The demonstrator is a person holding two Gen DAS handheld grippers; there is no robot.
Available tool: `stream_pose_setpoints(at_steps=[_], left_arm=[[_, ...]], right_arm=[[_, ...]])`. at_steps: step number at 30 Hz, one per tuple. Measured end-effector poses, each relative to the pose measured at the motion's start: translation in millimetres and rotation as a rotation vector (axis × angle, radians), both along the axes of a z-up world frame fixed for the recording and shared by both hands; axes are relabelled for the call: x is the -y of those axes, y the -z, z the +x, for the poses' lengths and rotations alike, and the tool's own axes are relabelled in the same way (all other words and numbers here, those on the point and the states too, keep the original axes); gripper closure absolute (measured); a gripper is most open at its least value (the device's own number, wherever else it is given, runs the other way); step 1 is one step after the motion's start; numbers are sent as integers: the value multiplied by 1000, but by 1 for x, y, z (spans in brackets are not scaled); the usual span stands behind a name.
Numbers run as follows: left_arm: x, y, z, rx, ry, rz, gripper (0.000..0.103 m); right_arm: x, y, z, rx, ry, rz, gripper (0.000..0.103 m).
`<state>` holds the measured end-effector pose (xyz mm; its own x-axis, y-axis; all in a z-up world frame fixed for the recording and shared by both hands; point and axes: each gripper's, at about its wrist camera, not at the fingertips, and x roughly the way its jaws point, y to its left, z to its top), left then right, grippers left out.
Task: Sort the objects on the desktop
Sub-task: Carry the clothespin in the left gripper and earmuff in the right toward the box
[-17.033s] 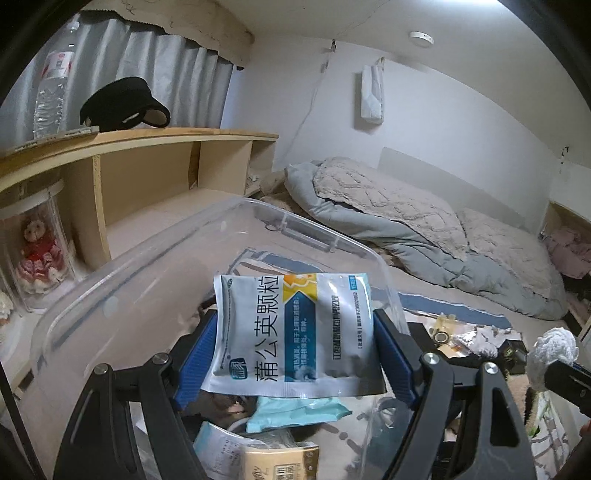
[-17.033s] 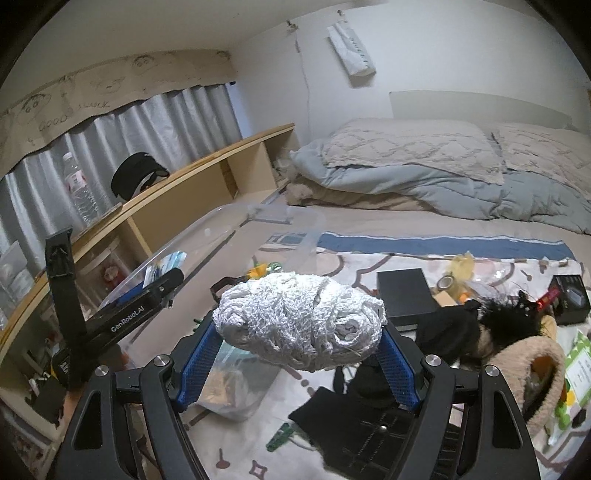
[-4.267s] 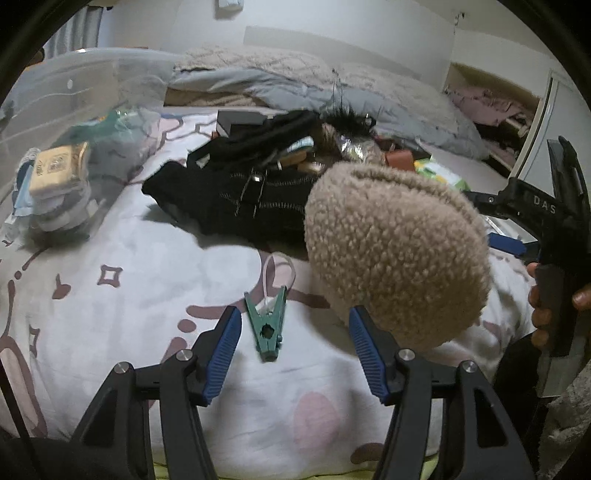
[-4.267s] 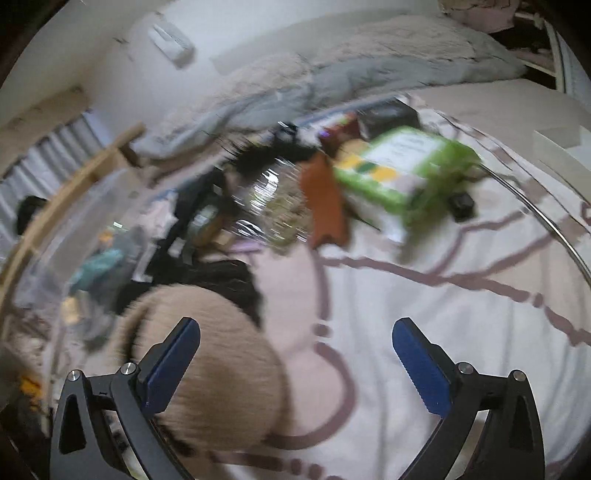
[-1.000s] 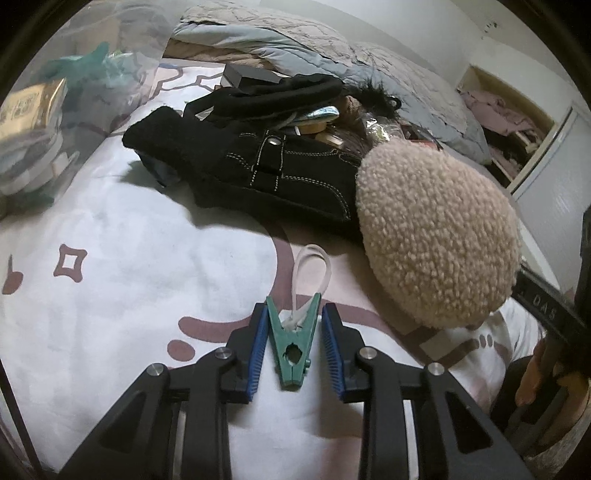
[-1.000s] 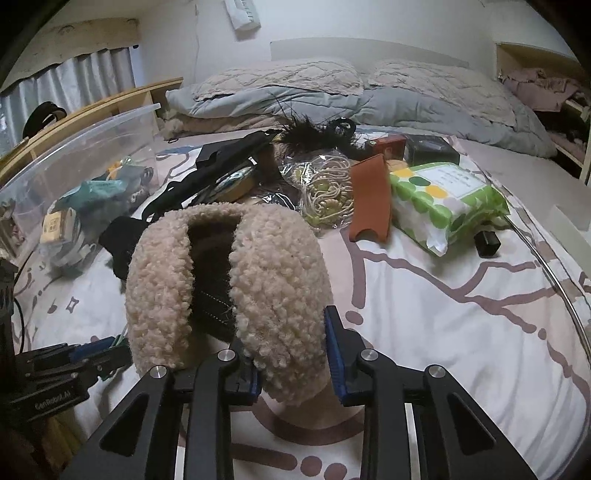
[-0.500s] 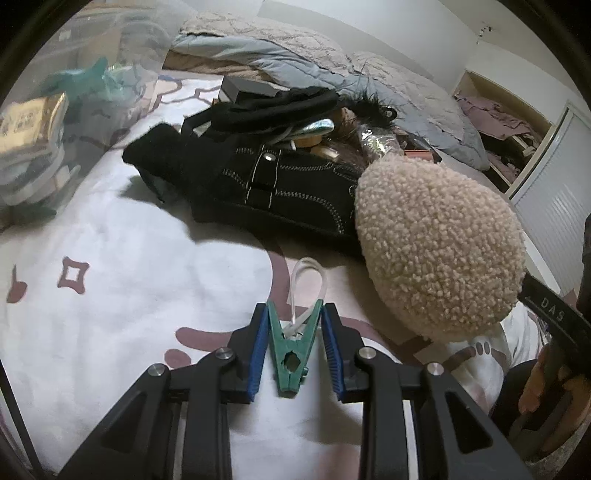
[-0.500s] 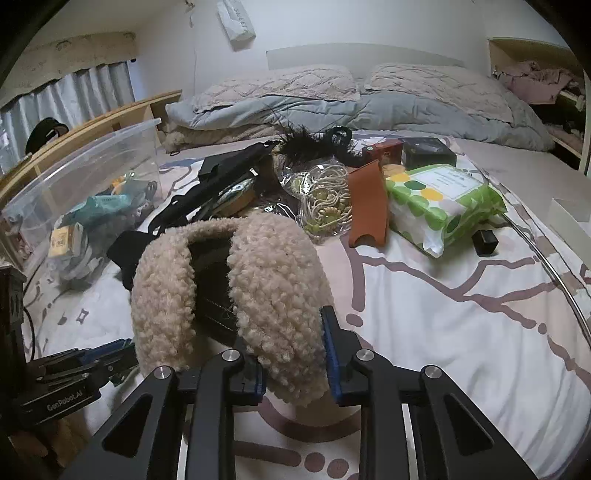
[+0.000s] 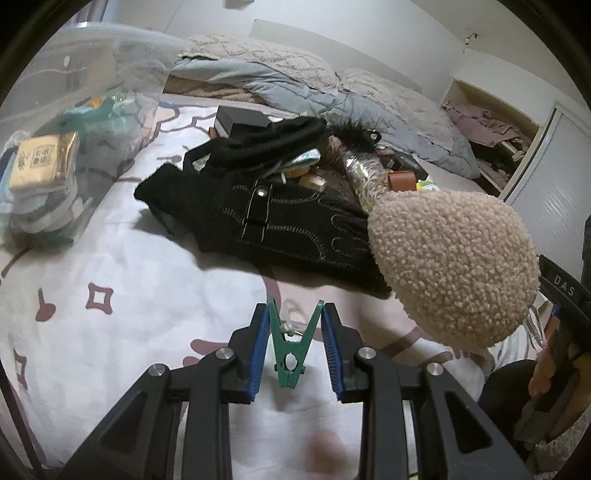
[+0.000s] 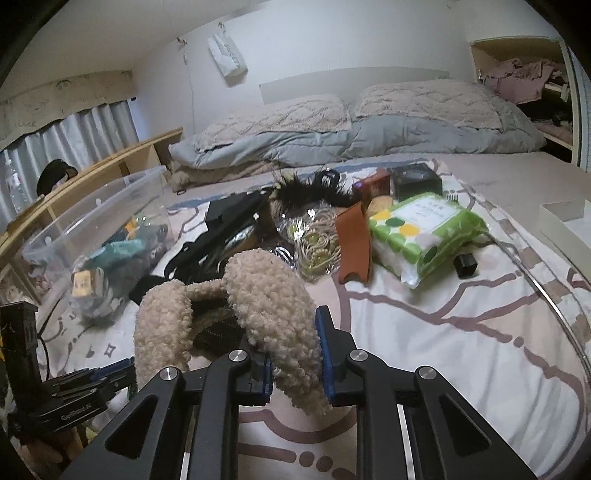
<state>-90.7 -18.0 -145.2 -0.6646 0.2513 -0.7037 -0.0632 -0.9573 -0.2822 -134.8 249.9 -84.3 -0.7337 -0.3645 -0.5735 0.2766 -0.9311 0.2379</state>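
Left wrist view: small green clothespin [image 9: 289, 354] pinched between blue-padded jaws; right jaws clamped on shaggy beige earmuffs [image 10: 273, 317].

White walls [image 10: 369, 33], dim indoor light. Low bed [image 10: 461, 332] under pale sheet with mauve line pattern; two quilted pillows [image 10: 424, 99] and grey-blue duvet [image 10: 332, 144] at far end. Wooden shelf unit [image 10: 122, 162] along left, grey curtain [image 10: 74, 136] behind. Open closet [image 10: 517, 74] at far right.
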Motion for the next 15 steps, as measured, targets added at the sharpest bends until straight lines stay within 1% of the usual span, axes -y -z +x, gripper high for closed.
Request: stream_pose_setpoints(at_steps=[6, 15], left_arm=[[5, -20, 1, -46, -5, 10, 74], [24, -57, 1, -124, -31, 38, 74]], right_arm=[[-5, -13, 2, -25, 5, -22, 82], [-2, -49, 8, -114, -25, -60, 82]])
